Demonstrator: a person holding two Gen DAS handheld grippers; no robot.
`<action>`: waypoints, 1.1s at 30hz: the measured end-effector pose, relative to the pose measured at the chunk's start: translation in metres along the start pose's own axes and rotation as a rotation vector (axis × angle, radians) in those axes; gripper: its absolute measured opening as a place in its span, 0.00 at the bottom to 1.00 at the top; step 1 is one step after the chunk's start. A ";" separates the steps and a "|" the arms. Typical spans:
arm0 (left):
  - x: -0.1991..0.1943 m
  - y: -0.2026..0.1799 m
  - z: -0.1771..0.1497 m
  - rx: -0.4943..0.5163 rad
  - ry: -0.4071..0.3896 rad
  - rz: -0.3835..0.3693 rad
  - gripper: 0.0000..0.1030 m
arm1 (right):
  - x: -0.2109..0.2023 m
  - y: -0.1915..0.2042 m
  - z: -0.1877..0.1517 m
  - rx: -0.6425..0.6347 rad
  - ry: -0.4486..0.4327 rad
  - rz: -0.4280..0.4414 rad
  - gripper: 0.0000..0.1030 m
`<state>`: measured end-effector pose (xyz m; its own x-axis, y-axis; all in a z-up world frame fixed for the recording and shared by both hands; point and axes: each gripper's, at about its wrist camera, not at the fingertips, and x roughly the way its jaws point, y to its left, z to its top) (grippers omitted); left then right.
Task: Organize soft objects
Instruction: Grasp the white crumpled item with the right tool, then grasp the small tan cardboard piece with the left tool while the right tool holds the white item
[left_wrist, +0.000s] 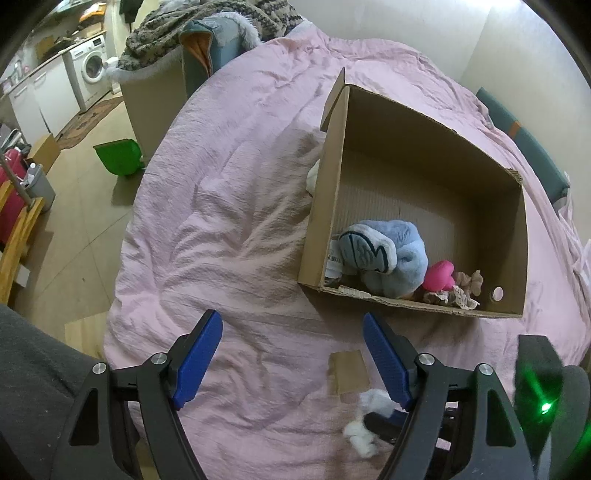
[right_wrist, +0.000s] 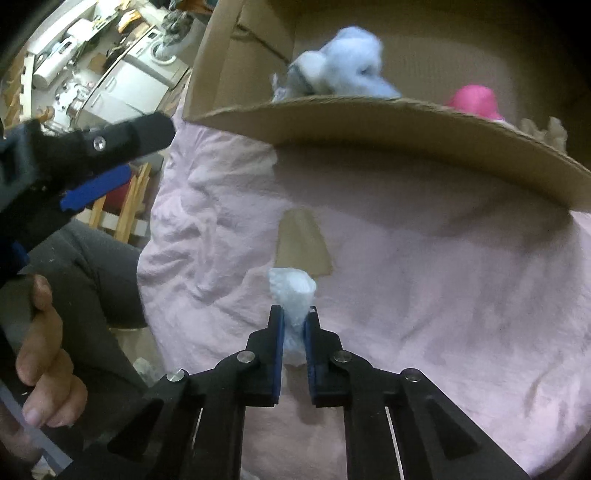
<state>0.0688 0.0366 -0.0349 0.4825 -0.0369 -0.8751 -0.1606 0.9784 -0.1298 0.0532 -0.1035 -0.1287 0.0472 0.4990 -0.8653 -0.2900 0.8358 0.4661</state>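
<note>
Unreadable tag (left_wrist: 334, 263) in cardboard box (left_wrist: 321, 206)

My bed is covered with a wrinkled pink duvet (left_wrist: 236, 206), and a heap of knitted blankets (left_wrist: 207, 26) is piled at its far end. To my left the pale wooden floor (left_wrist: 88, 206) runs towards a kitchen strip, where a white washing machine (left_wrist: 90, 64) stands beside white cabinets (left_wrist: 40, 99) with a patterned rug (left_wrist: 86, 120) in front. A green bin (left_wrist: 120, 155) sits on the floor close to the bed, a grey bin (left_wrist: 38, 184) further left by a wooden frame (left_wrist: 16, 236). A plain pale wall (left_wrist: 517, 55) rises on my right
</note>
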 end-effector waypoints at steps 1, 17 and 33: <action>0.000 0.000 0.000 -0.001 0.001 -0.001 0.74 | -0.004 -0.003 -0.001 0.012 -0.008 0.003 0.11; 0.010 0.002 -0.003 -0.012 0.050 -0.014 0.74 | -0.099 -0.042 -0.012 0.110 -0.261 -0.033 0.11; 0.066 -0.051 -0.032 0.110 0.210 -0.058 0.45 | -0.107 -0.059 -0.011 0.178 -0.336 -0.045 0.11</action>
<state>0.0810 -0.0220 -0.1007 0.2967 -0.1237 -0.9469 -0.0378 0.9893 -0.1411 0.0544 -0.2087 -0.0654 0.3755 0.4835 -0.7907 -0.1112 0.8705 0.4795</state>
